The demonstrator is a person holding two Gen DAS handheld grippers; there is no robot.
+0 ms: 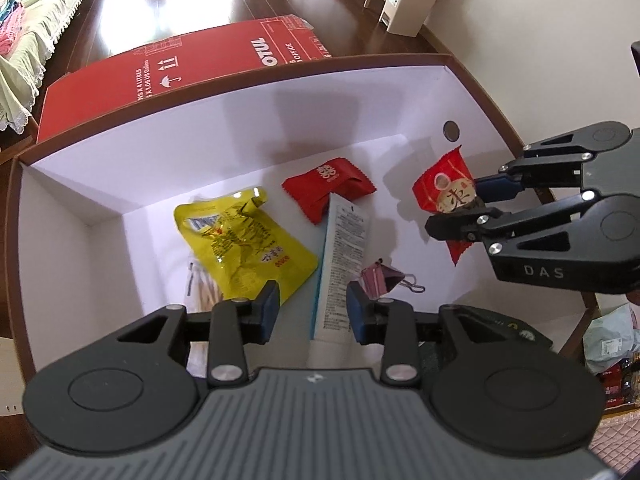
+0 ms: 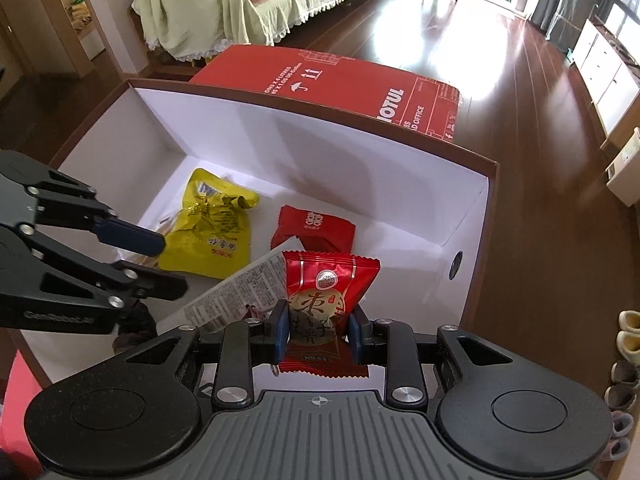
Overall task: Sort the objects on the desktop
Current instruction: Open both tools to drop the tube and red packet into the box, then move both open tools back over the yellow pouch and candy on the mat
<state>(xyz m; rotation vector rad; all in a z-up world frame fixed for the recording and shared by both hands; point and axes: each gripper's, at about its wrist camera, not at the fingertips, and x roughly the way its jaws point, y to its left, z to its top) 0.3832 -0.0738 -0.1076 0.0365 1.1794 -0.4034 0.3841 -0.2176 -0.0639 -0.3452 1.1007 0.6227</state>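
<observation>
The right gripper (image 2: 318, 330) clamps a red snack packet (image 2: 326, 300) at mid-body; the film looks light, crinkly and slippery. The left gripper (image 1: 312, 312) hangs wide open above the white box (image 1: 360, 100).

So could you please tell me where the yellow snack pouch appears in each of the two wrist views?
Left wrist view: the yellow snack pouch lies left of centre on the floor of the white box, just beyond the left gripper.
Right wrist view: the pouch lies left of centre, beside the left gripper's fingers.
Shared landmark: the plain red packet lying to the pouch's right in both.
</observation>
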